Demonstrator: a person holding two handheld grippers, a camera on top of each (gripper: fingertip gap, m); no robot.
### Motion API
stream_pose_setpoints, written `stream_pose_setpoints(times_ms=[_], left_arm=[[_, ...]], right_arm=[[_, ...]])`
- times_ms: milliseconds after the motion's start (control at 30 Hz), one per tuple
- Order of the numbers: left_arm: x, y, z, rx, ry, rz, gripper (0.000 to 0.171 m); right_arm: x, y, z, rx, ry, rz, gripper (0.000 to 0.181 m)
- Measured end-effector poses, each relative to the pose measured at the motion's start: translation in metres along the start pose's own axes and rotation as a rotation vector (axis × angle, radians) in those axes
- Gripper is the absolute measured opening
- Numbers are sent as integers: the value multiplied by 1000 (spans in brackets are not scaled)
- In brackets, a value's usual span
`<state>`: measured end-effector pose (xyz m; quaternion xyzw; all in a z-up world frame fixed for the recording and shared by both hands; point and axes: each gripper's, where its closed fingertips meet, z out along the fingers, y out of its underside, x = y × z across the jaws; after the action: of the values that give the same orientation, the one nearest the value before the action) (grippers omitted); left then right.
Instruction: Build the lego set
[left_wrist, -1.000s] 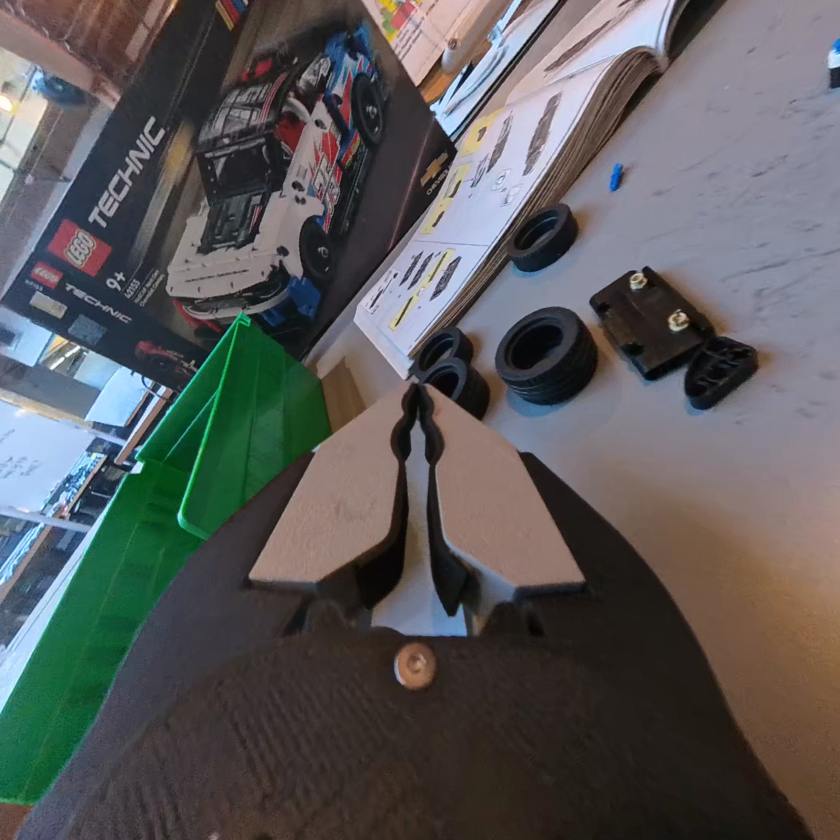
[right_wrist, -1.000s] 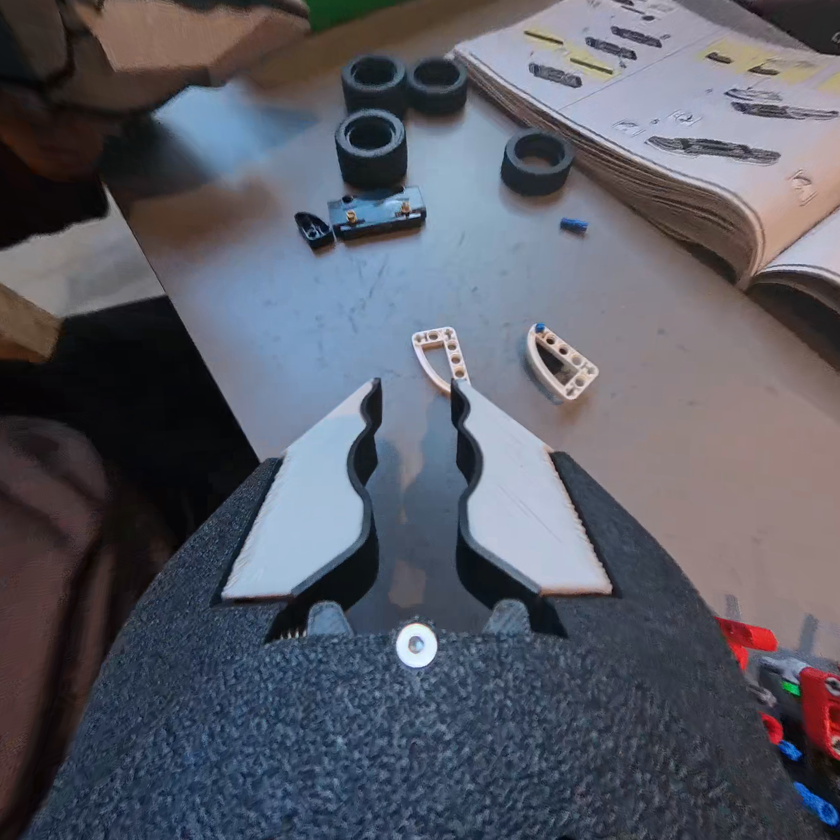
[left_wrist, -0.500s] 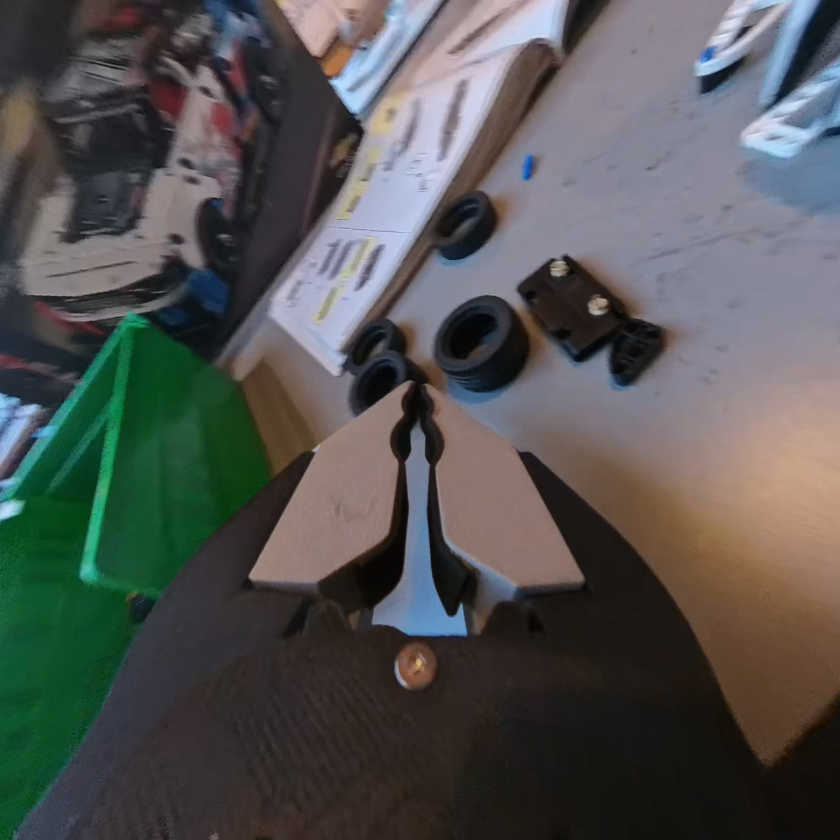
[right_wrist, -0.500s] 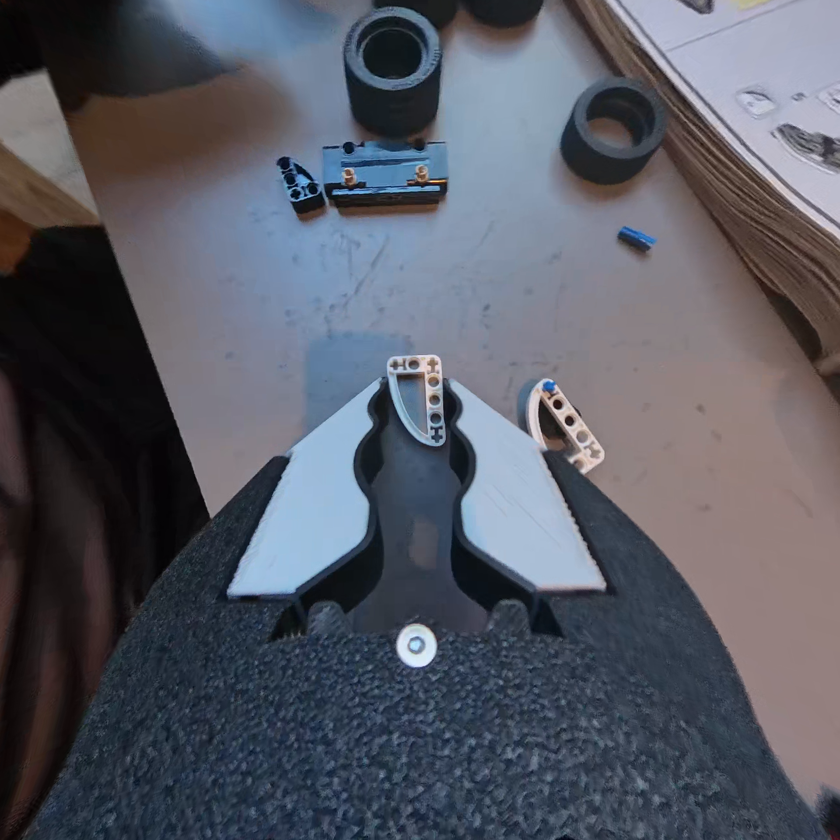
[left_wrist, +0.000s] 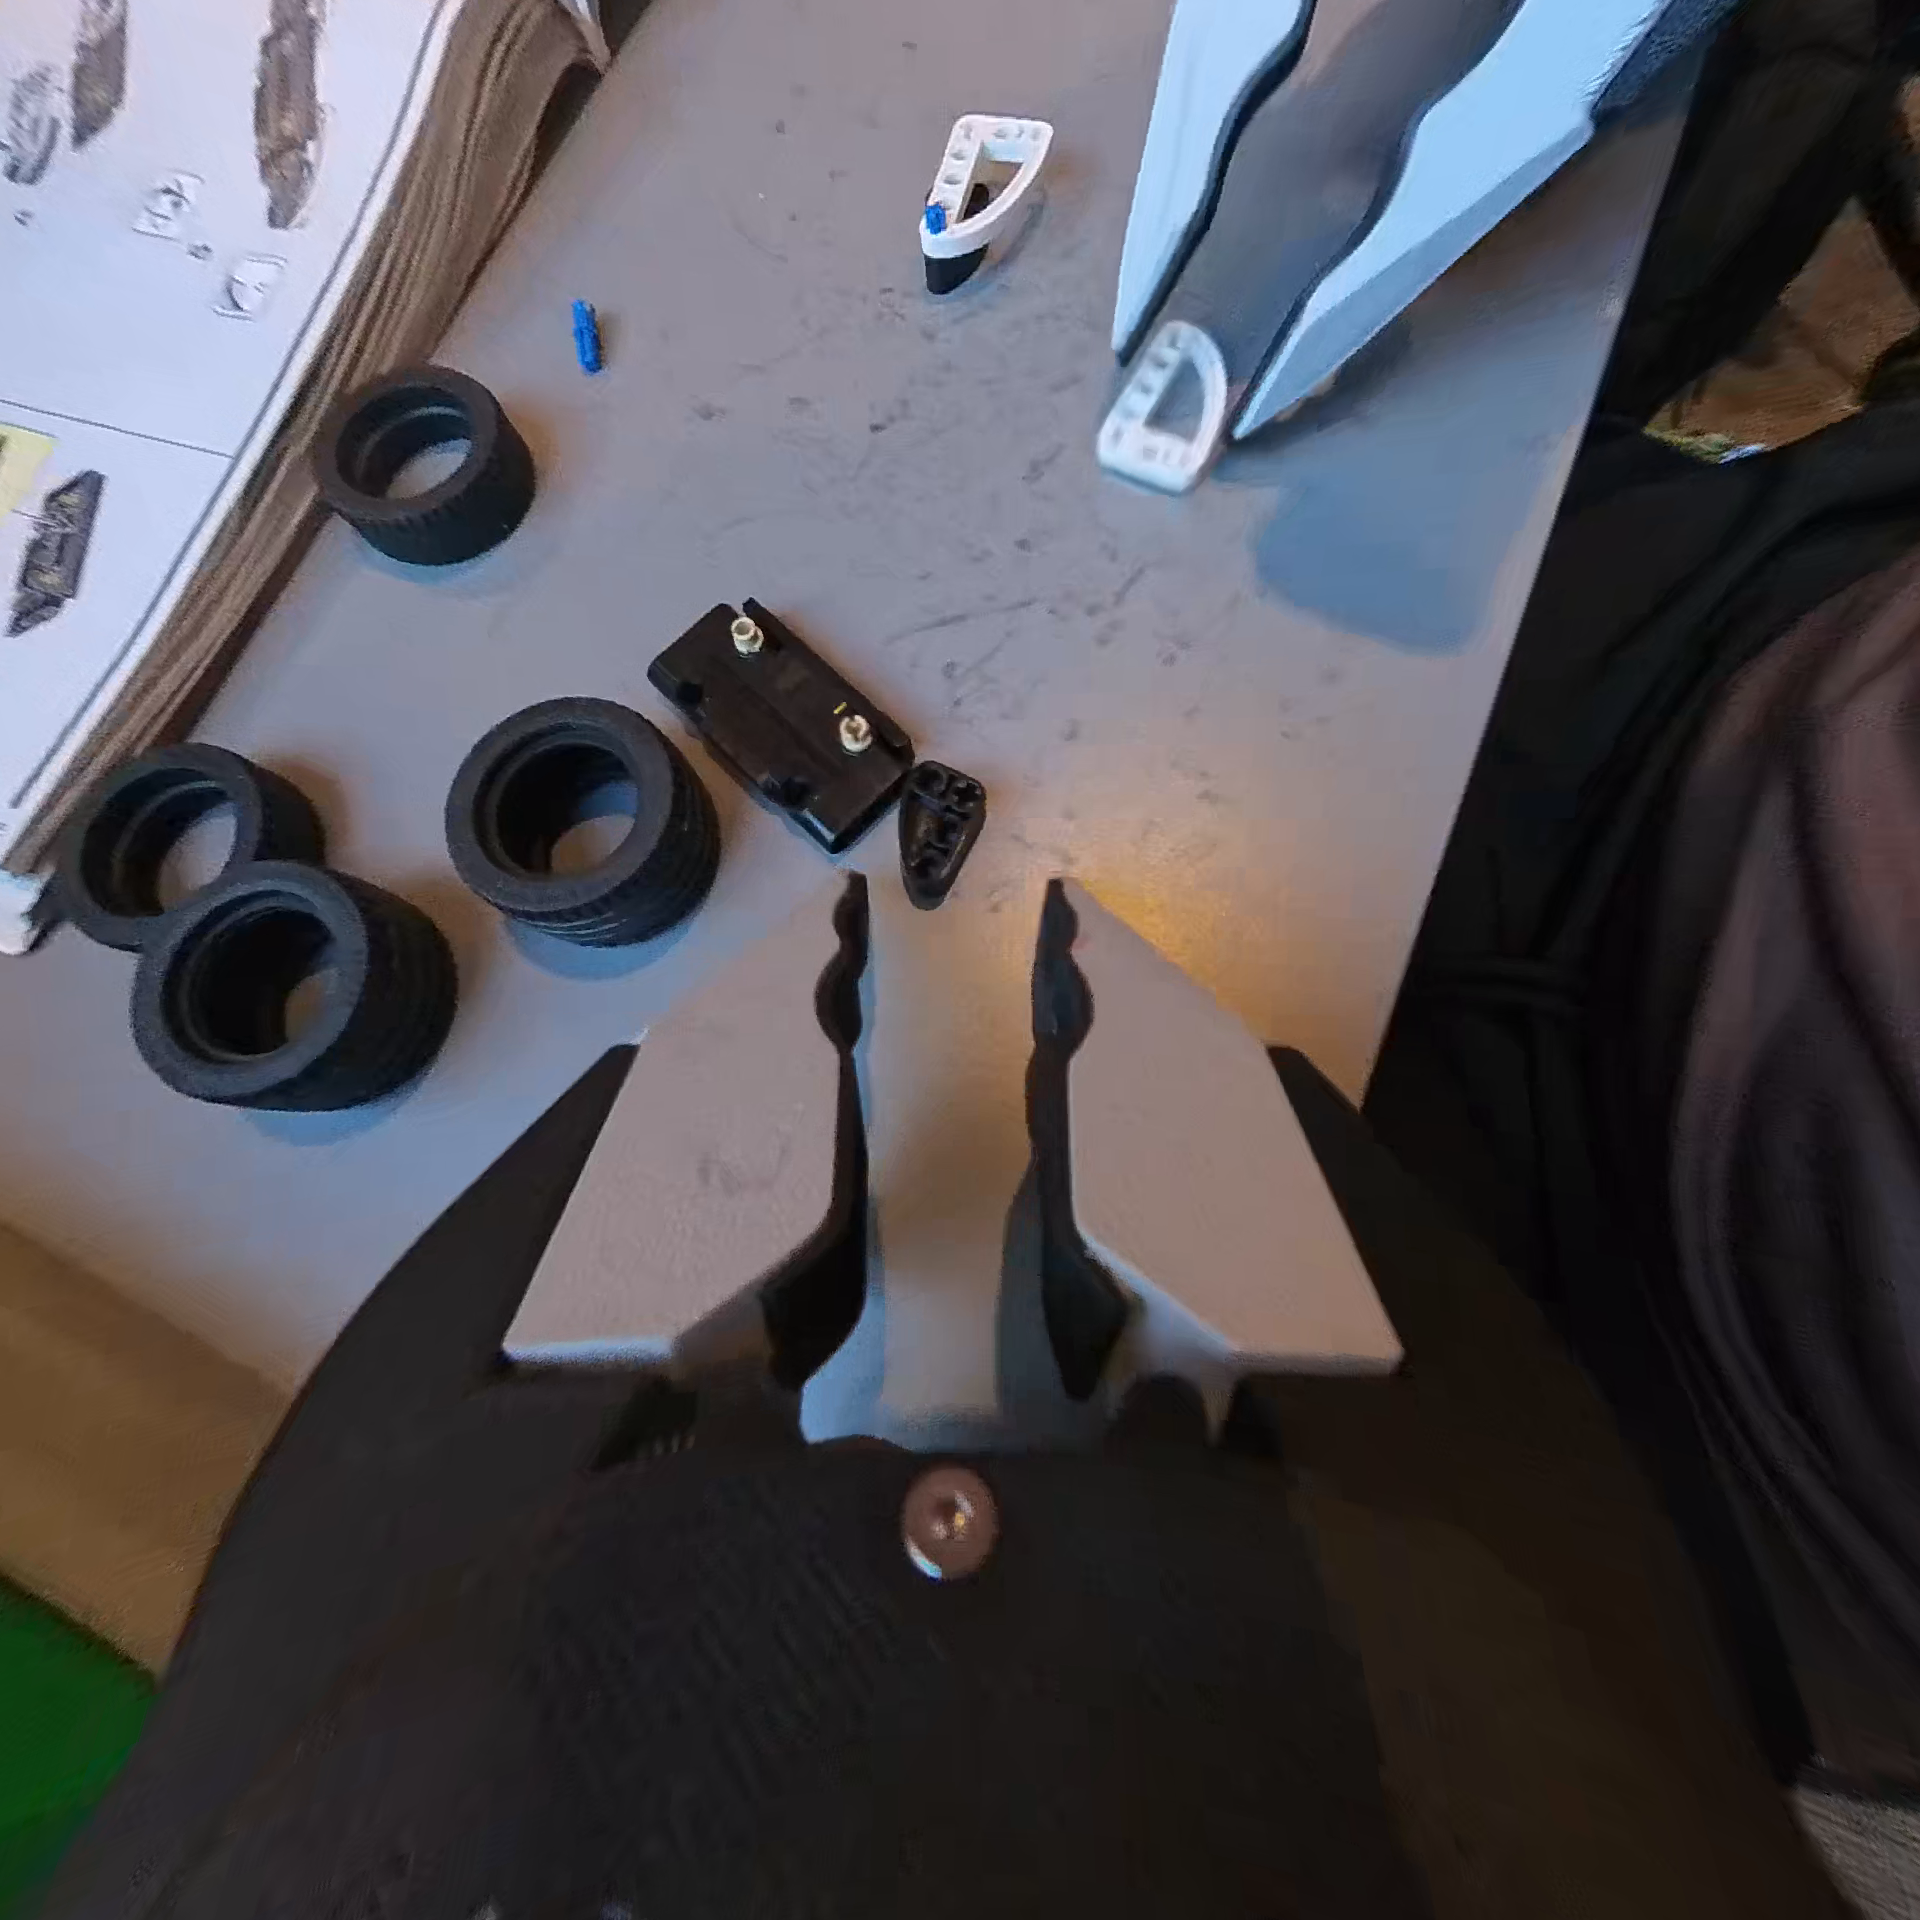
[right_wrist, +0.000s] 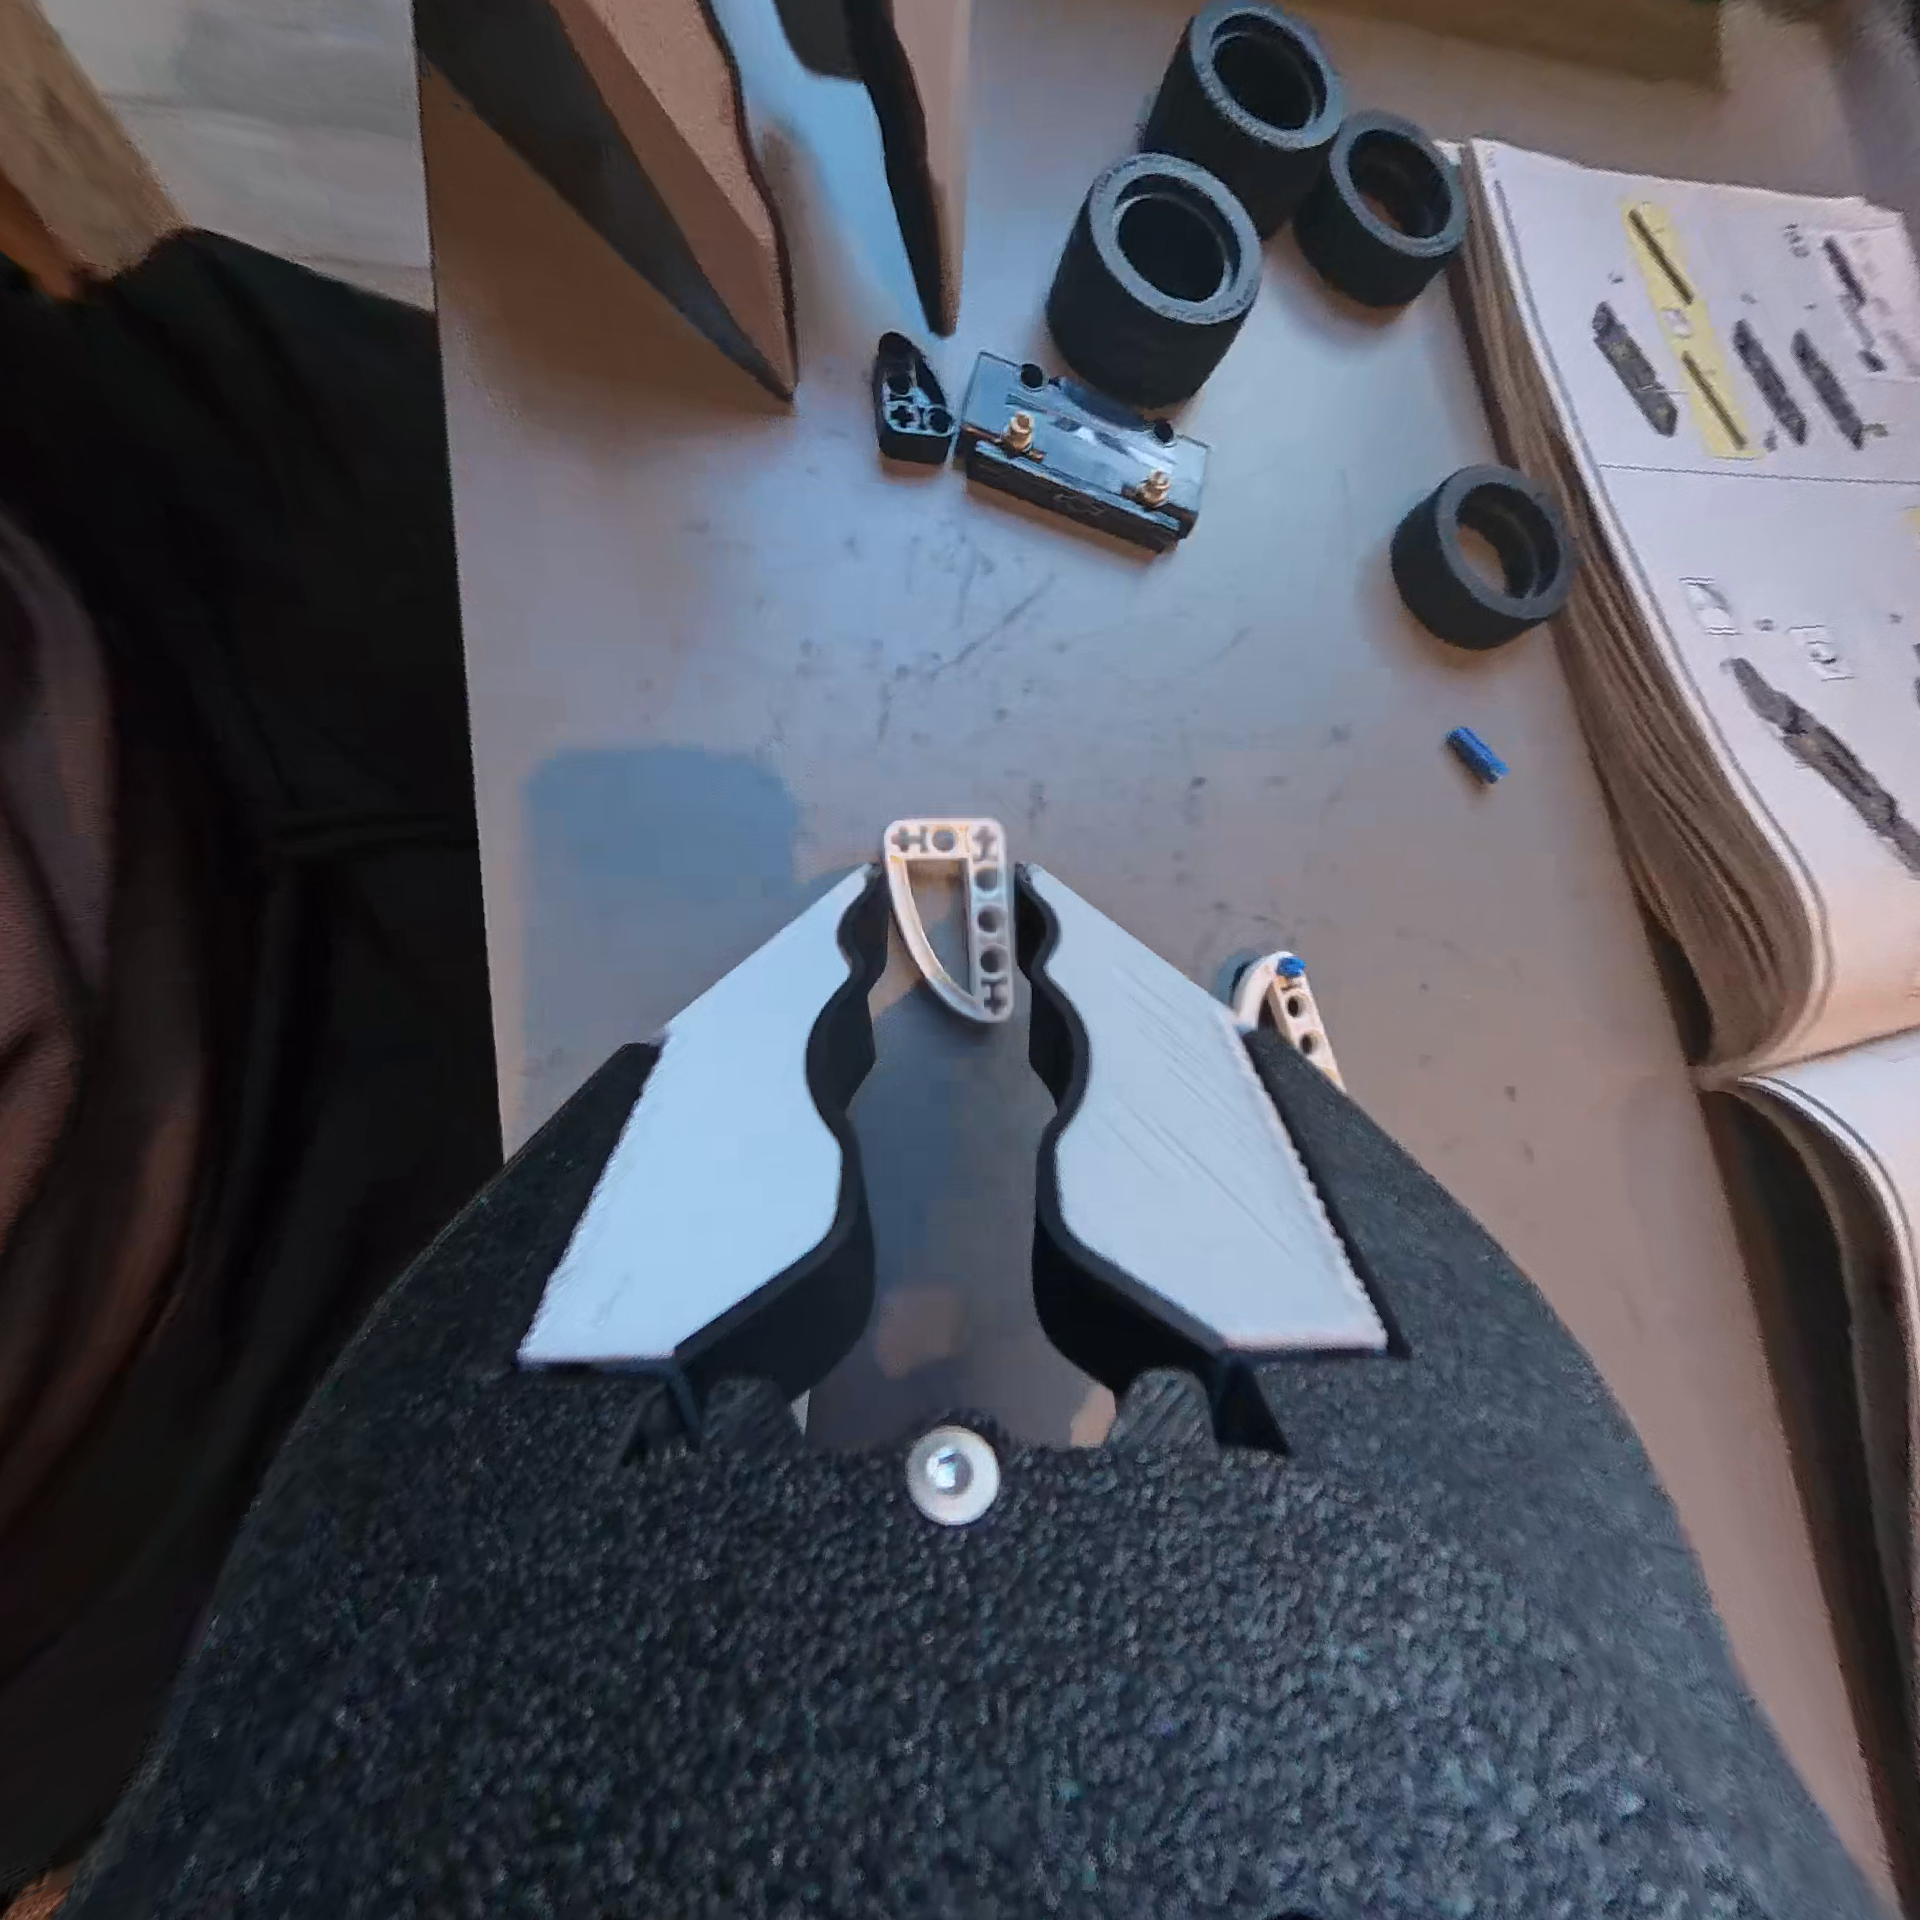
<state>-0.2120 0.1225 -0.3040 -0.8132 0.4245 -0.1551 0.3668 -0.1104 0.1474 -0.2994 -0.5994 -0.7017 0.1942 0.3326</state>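
My right gripper (right_wrist: 945, 875) is shut on a white curved frame piece (right_wrist: 951, 925) that lies flat on the grey table (right_wrist: 1195, 727). The left wrist view shows the same gripper (left_wrist: 1176, 390) and piece (left_wrist: 1169, 416). My left gripper (left_wrist: 951, 888) is open and empty, its tips just short of a small black curved piece (left_wrist: 940, 831) that touches a black block with two tan pins (left_wrist: 779, 727). In the right wrist view the left gripper (right_wrist: 862, 358) stands over that piece (right_wrist: 912, 400) and block (right_wrist: 1081, 462).
Several black tyres (left_wrist: 582, 821) sit left of the block. A blue pin (left_wrist: 587, 335), a second white curved piece with a blue pin (left_wrist: 982, 192) and the open manual (right_wrist: 1714, 520) lie beyond. A person's dark clothing (left_wrist: 1714, 935) borders the table edge. Some 11 cm of space lies between my two pairs of fingers.
My left gripper swung from the box and green bin toward the table, down to the small black piece, and opened. My right gripper moved forward over the white piece and narrowed onto it.
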Motion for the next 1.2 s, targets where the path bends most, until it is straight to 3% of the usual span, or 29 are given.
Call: stream_pose_setpoints(times_ms=[400, 567, 767, 867, 967, 1067, 1200], left_arm=[[-1, -8, -5, 62, 20, -24, 35], [-5, -11, -2, 66, 12, -37, 37], [-11, -13, -4, 83, -16, -61, 38], [-32, -18, -8, 122, -153, -130, 32], [-42, -36, -9, 165, -207, -182, 25], [-54, -56, -3, 120, -213, -206, 36], [-67, -87, 9, 104, -181, -211, 35]], right_arm=[[3, -46, -25, 314, 105, 146, 25], [-15, -44, -9, 280, 51, 109, 24], [-18, -47, -13, 306, 43, 95, 12], [-14, -46, -14, 317, 38, 128, 21], [-9, -47, -16, 334, 34, 161, 21], [-5, -46, -18, 342, 40, 174, 21], [-3, -45, -17, 336, 38, 180, 21]])
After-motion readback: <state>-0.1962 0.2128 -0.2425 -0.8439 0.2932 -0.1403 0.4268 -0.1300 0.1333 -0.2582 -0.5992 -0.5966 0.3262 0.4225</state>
